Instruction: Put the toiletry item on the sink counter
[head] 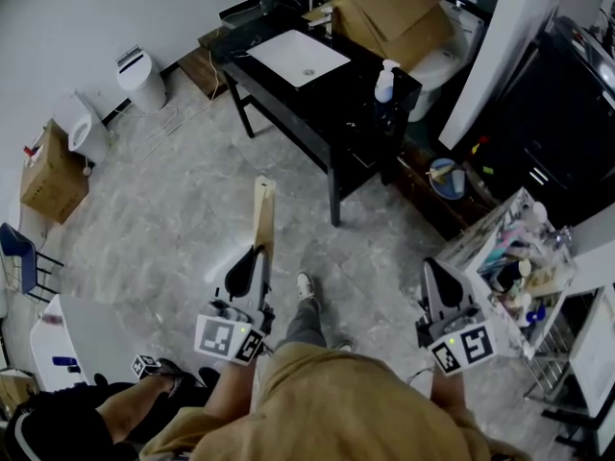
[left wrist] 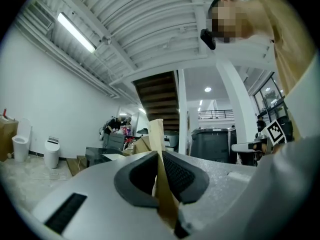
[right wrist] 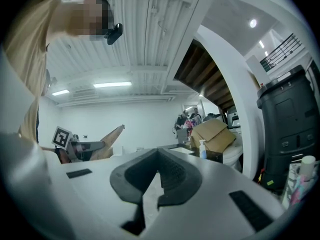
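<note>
My left gripper [head: 257, 254] is shut on the lower end of a long, flat tan item [head: 264, 214], which juts forward over the floor toward the black sink counter [head: 332, 104] and its white basin [head: 298, 58]. In the left gripper view the tan item [left wrist: 156, 134] stands pinched between the dark pads of the left gripper [left wrist: 159, 156]. My right gripper [head: 432, 269] is shut with nothing in it; its pads meet at the tips in the right gripper view [right wrist: 159, 155]. That view also shows the tan item [right wrist: 111, 136] off to the left. The counter stands well ahead of both grippers.
A pump bottle [head: 384, 82] stands on the counter's right corner, with a cardboard box [head: 394, 12] and a toilet [head: 447, 58] behind. A cluttered wire rack [head: 519, 257] is close on the right. A white bin [head: 144, 80] and another box [head: 48, 176] stand at left. A seated person [head: 86, 416] is at lower left.
</note>
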`<action>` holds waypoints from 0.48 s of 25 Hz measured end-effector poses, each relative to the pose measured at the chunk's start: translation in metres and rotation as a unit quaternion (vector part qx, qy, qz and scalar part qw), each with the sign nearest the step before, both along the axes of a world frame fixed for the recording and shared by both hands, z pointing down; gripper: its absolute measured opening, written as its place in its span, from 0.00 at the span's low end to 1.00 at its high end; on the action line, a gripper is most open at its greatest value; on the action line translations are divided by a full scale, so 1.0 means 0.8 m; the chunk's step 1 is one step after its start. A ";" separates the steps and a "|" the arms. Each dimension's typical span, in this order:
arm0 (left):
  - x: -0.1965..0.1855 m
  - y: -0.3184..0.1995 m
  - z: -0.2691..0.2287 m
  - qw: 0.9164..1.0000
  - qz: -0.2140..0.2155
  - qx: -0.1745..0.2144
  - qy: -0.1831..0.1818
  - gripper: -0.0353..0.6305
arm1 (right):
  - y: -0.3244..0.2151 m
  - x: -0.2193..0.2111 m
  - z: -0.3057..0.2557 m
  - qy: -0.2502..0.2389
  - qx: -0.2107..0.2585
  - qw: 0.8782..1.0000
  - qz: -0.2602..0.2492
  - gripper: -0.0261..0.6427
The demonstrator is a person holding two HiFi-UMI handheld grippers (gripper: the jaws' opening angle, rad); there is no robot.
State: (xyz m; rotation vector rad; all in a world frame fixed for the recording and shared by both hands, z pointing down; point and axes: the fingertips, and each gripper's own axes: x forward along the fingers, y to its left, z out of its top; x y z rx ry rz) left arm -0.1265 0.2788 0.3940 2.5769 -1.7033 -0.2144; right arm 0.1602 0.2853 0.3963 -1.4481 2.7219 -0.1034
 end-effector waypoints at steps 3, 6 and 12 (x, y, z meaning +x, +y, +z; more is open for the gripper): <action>-0.010 -0.058 0.006 1.000 0.007 -0.002 0.011 0.08 | -0.052 -0.012 0.000 0.006 -0.004 1.000 0.008 0.04; -0.030 -0.123 0.012 1.000 0.010 -0.003 0.020 0.08 | -0.116 -0.042 -0.004 0.019 0.000 1.000 0.000 0.04; -0.076 -0.256 0.015 0.999 0.025 -0.009 0.038 0.08 | -0.253 -0.116 -0.025 0.030 0.011 0.999 -0.012 0.04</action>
